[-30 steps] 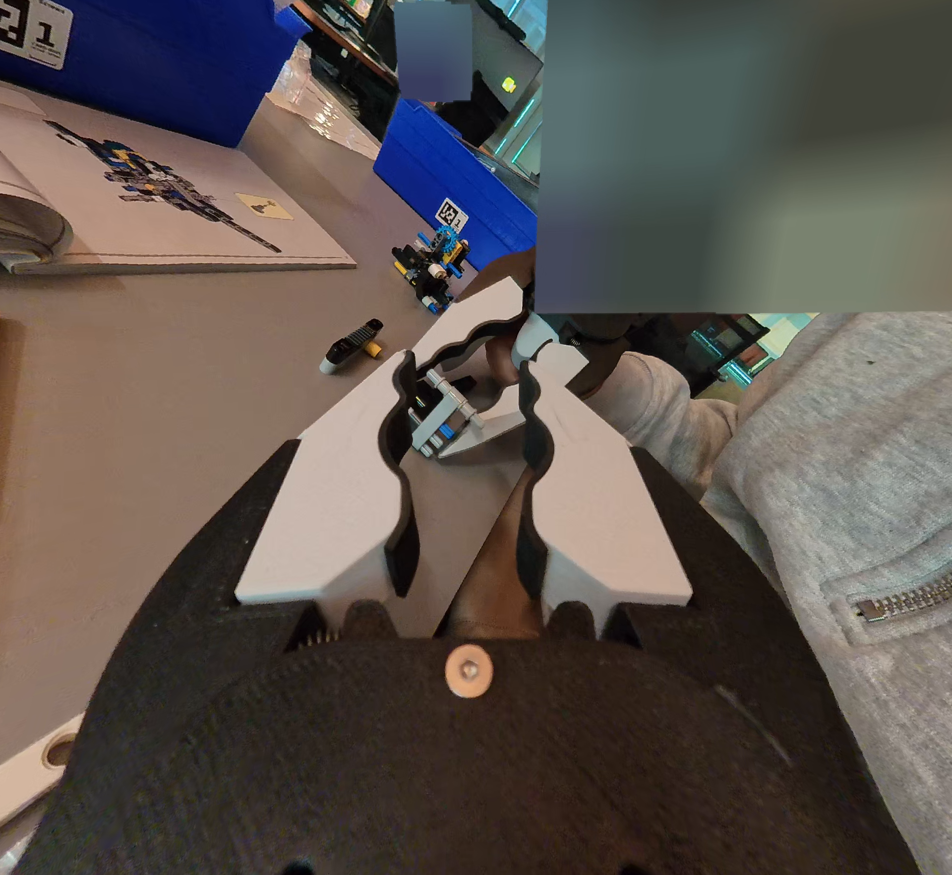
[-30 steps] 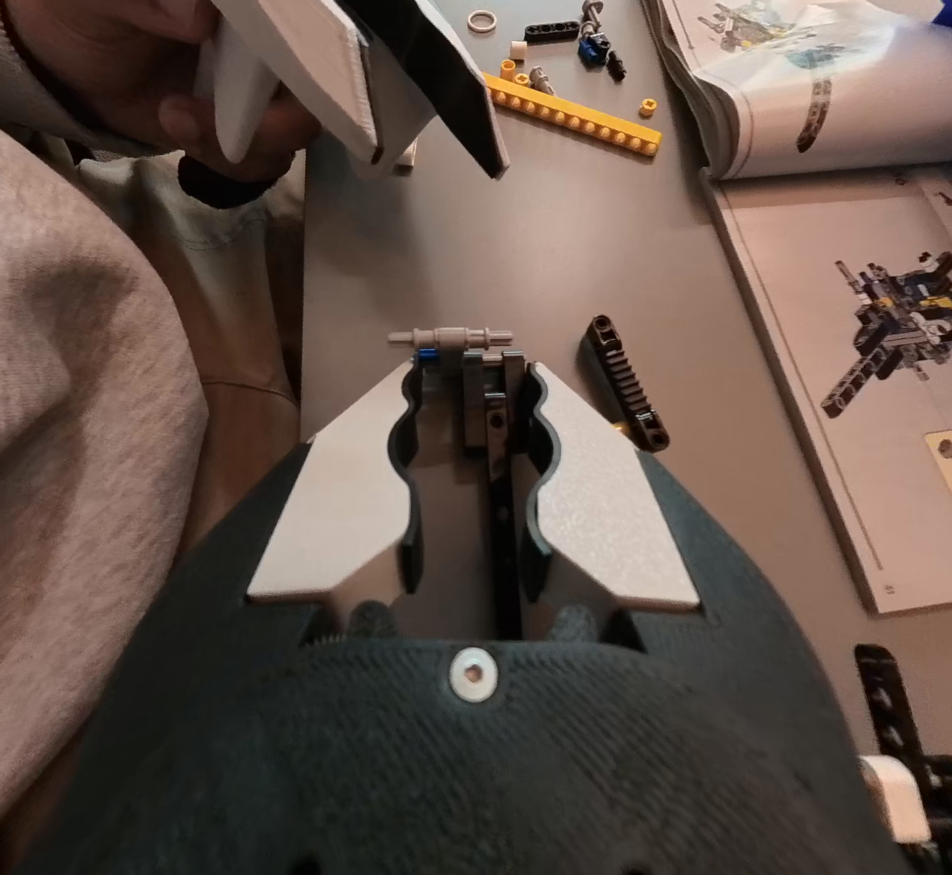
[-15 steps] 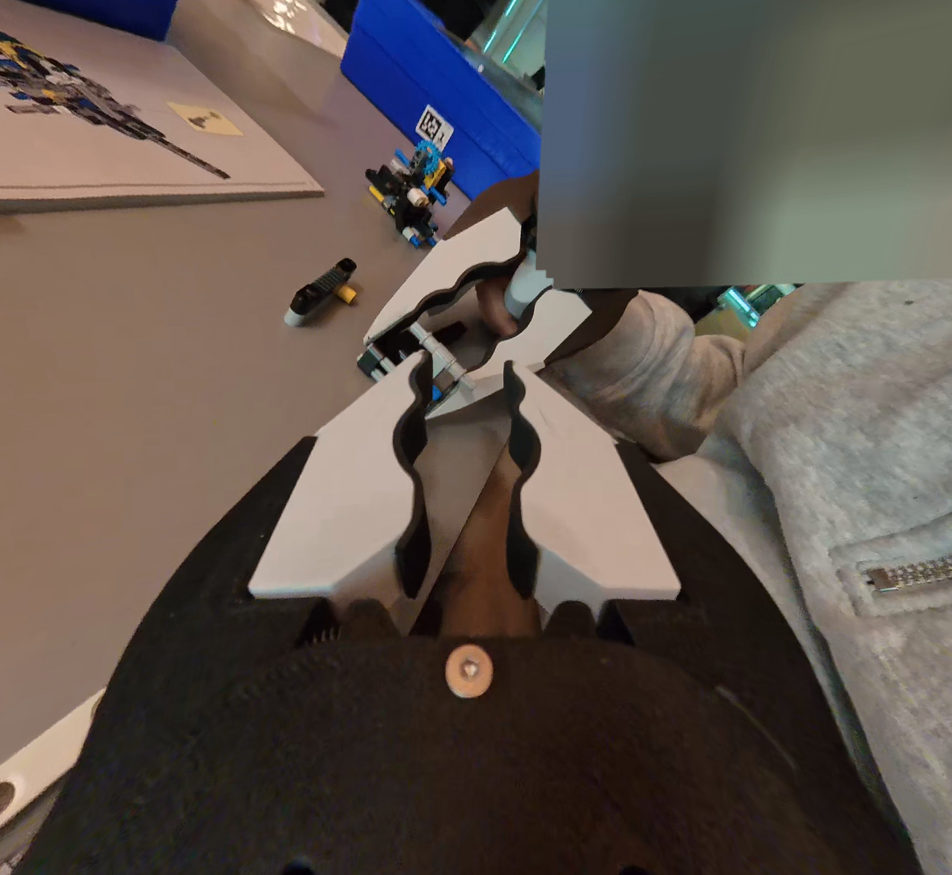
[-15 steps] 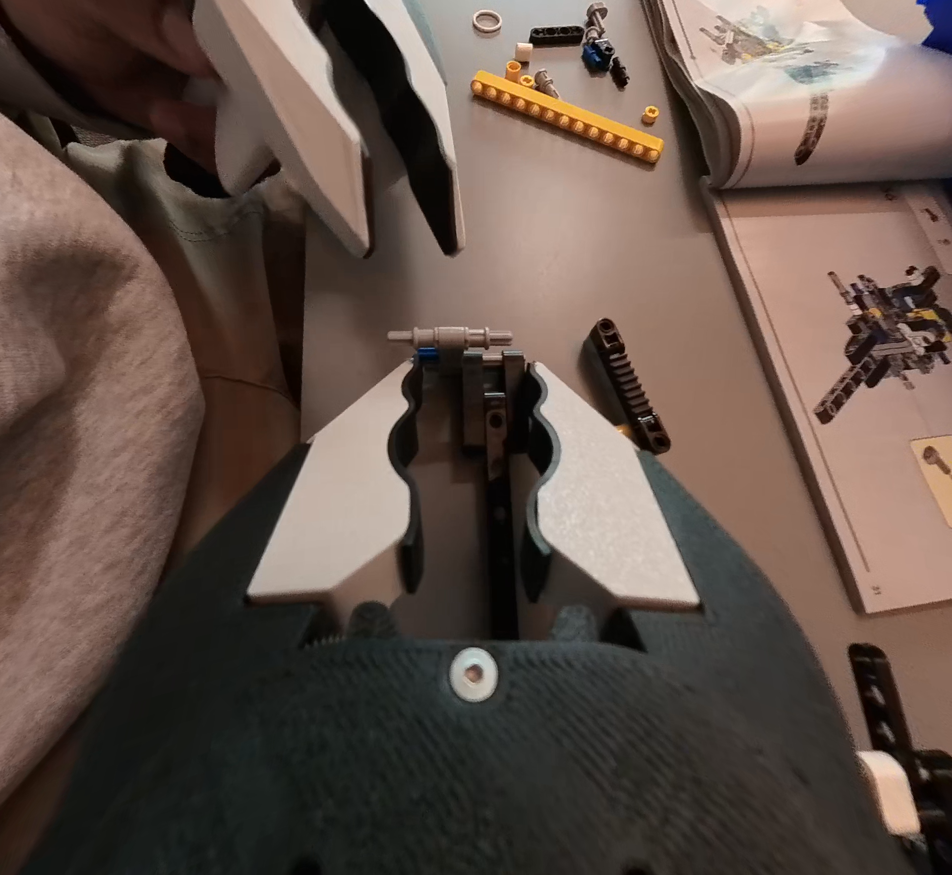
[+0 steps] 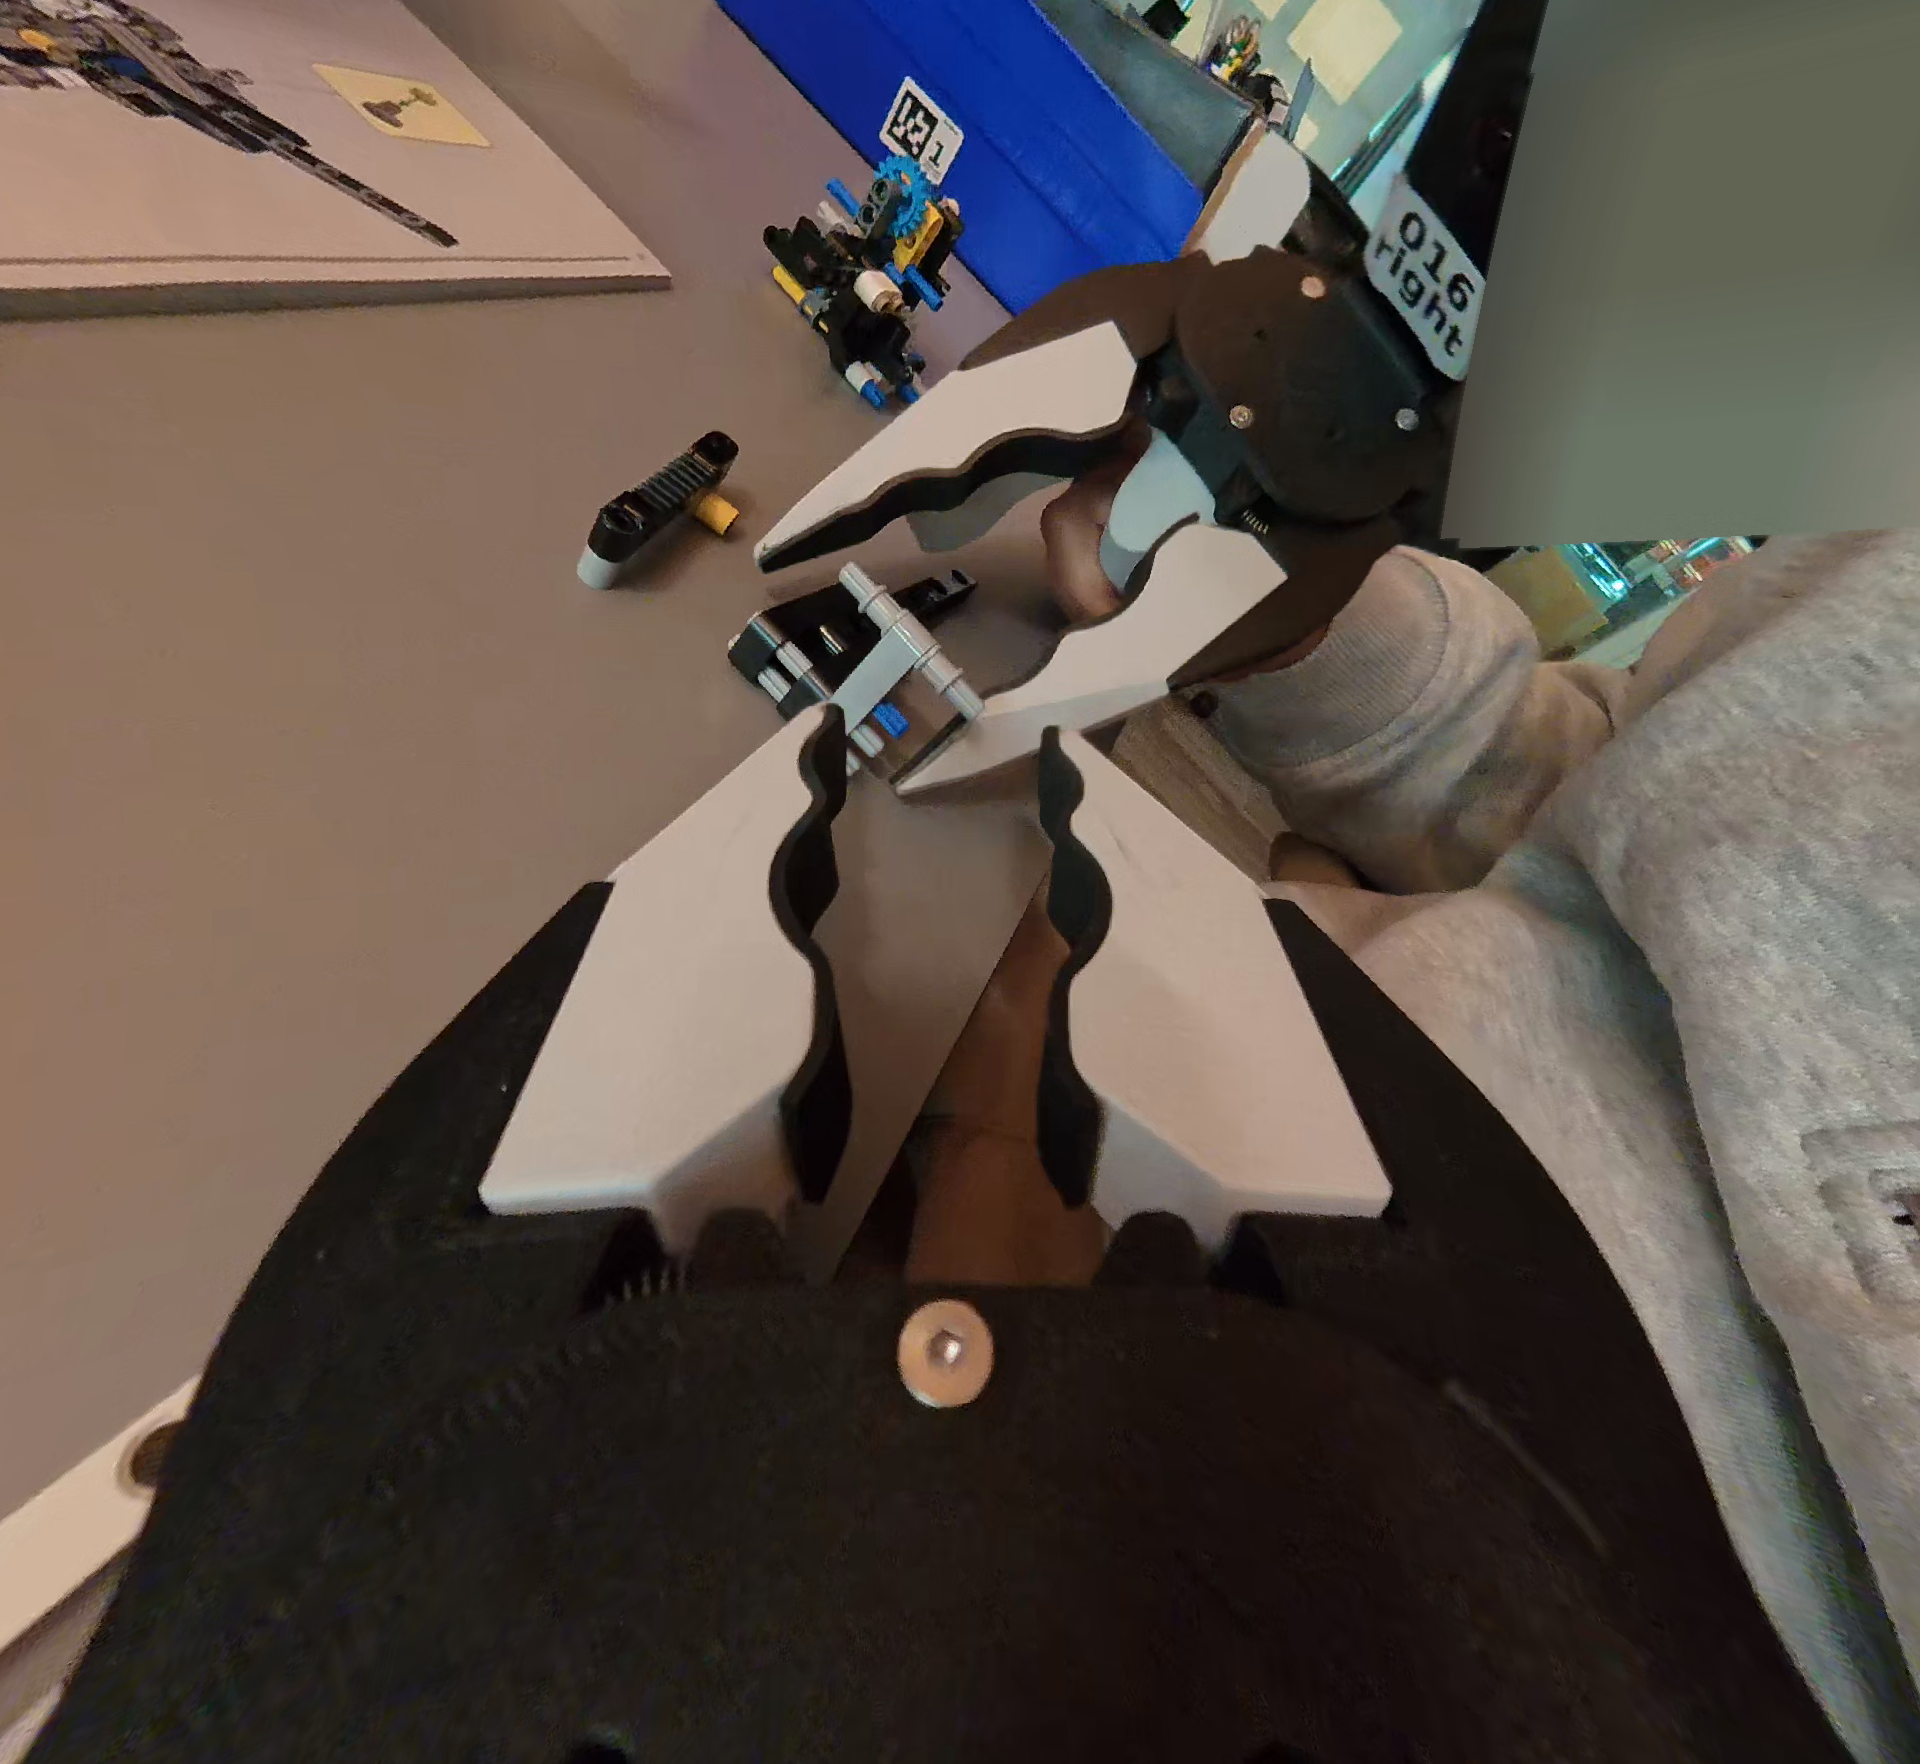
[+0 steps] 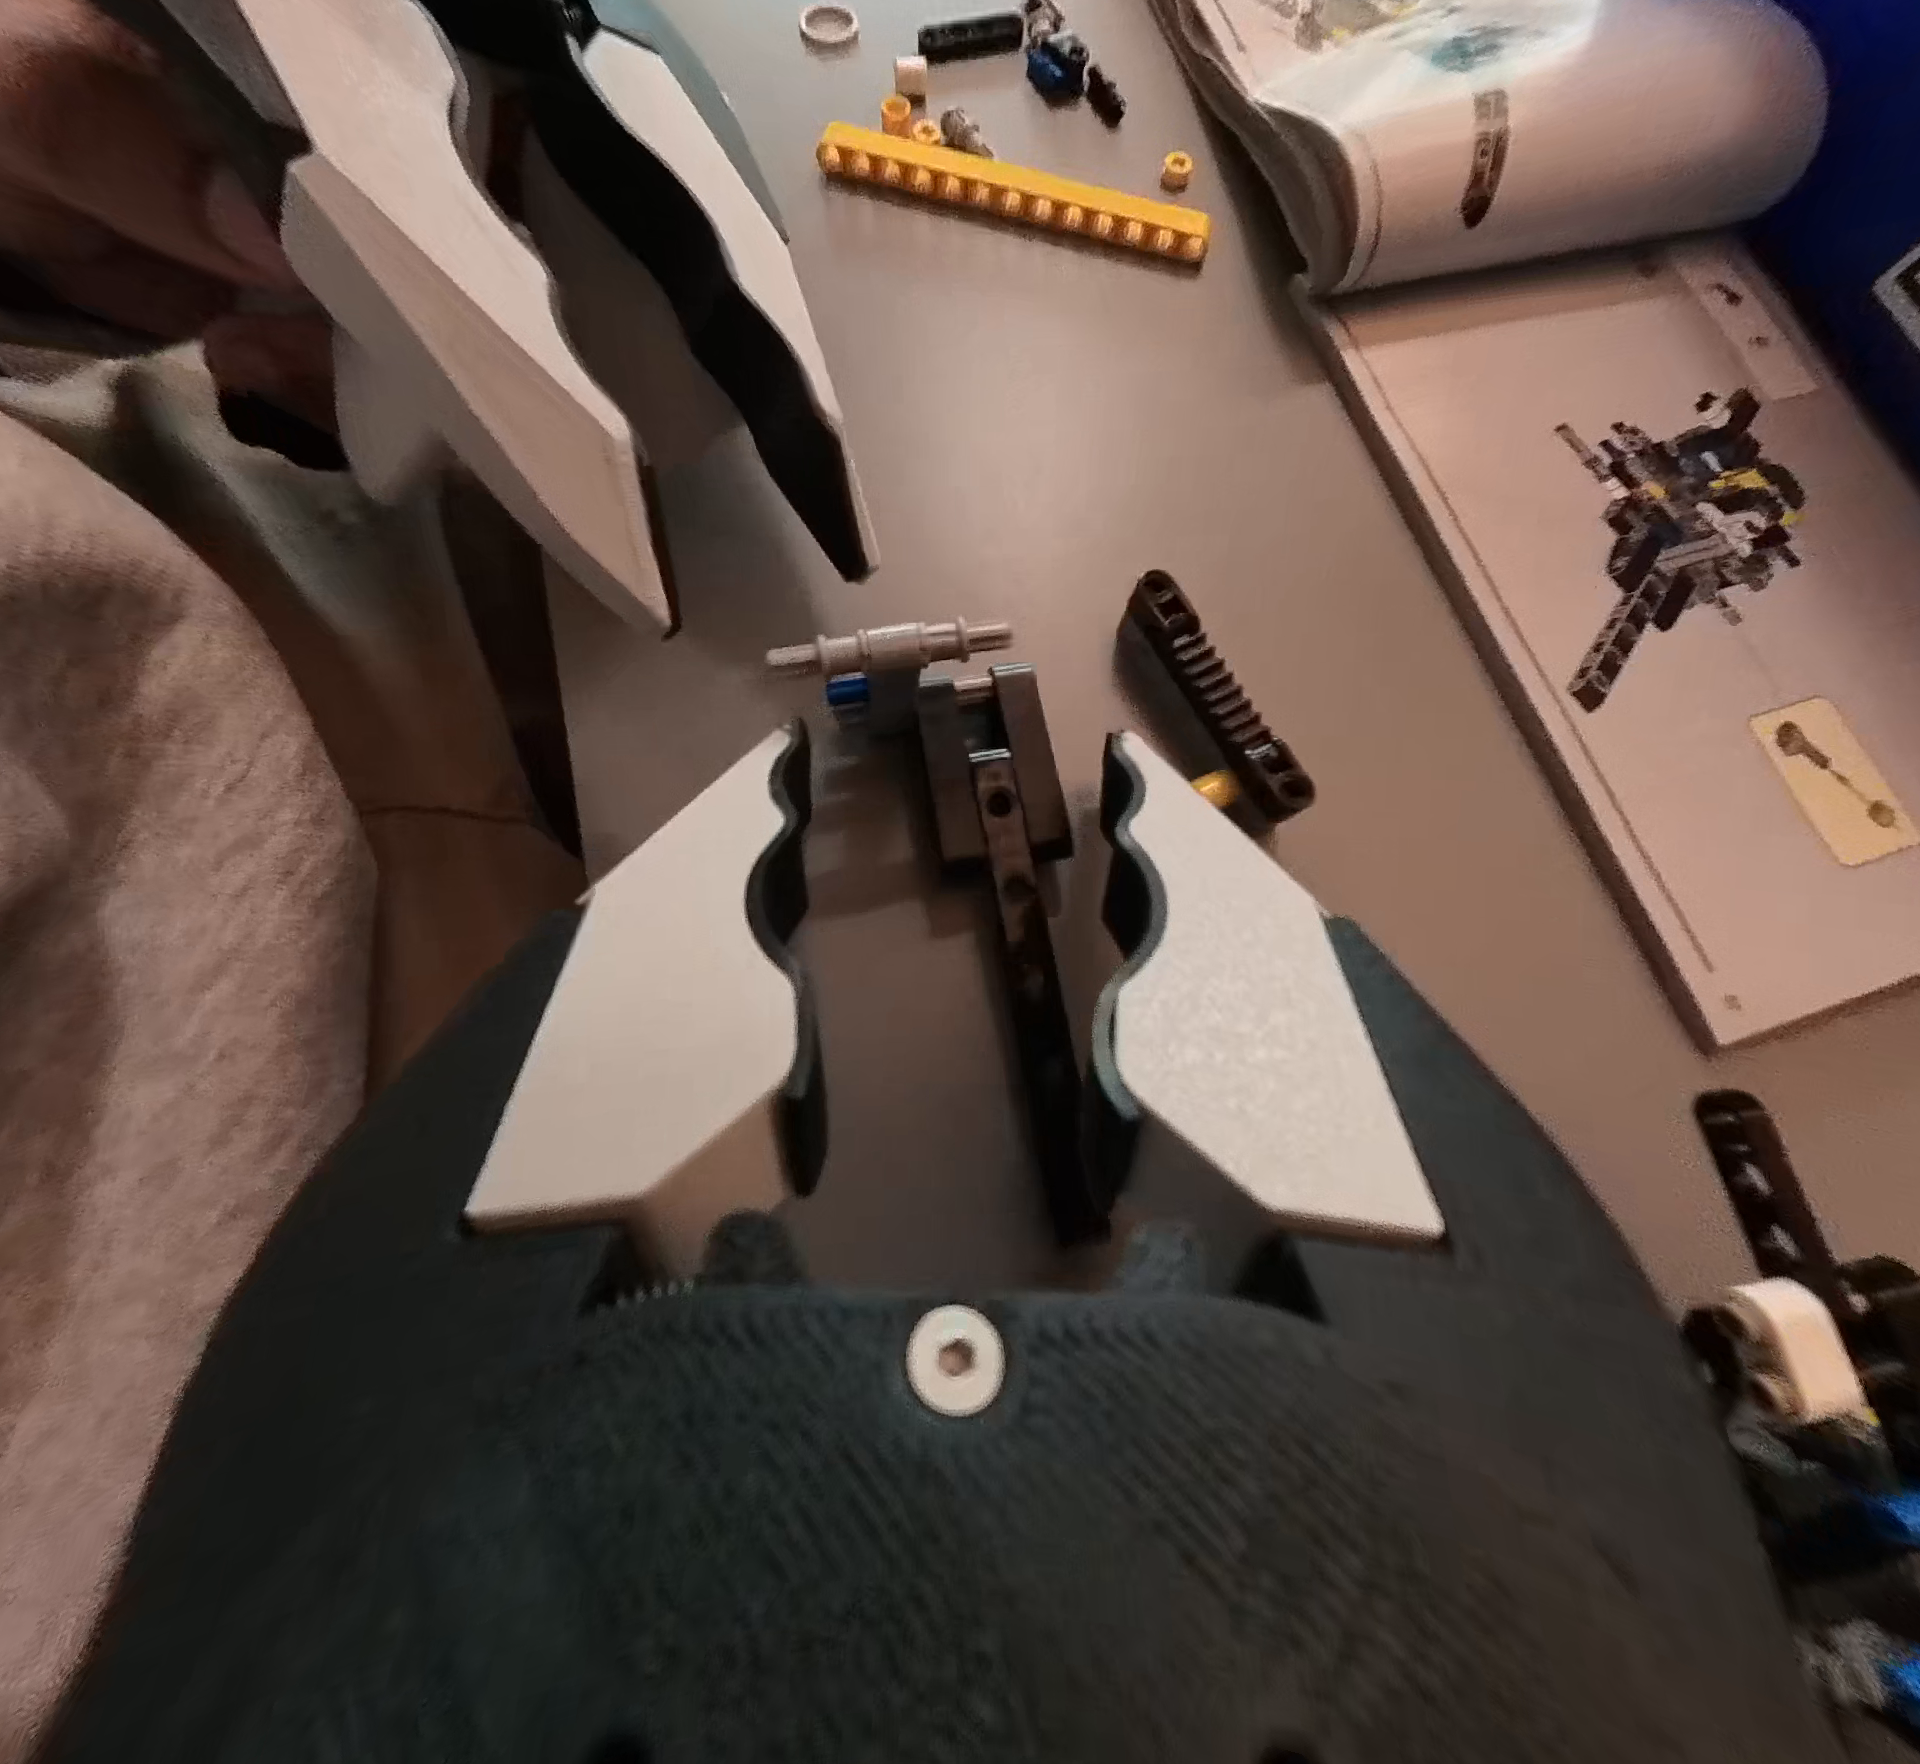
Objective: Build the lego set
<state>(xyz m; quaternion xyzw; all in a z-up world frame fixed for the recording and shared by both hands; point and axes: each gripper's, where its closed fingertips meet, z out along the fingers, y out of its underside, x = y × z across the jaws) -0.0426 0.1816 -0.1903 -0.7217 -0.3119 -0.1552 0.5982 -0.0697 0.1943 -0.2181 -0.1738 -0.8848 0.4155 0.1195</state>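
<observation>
Both of my tools are wide open: right tool [image 6: 951, 753] straddles the small grey-and-black lego assembly [image 6: 961, 758] mid-frame on the grey table [image 6: 1039, 426], left tool [image 5: 935, 743] empty.

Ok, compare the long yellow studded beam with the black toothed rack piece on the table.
The long yellow studded beam is longer than the black toothed rack piece. The beam carries round studs, the rack ridged teeth. The beam lies alone among small loose parts; the rack has a yellow pin at one end. Both lie flat.

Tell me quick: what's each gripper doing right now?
Left gripper: open, holding nothing.
Right gripper: open around the small grey and black lego piece, not clamping it.
</observation>
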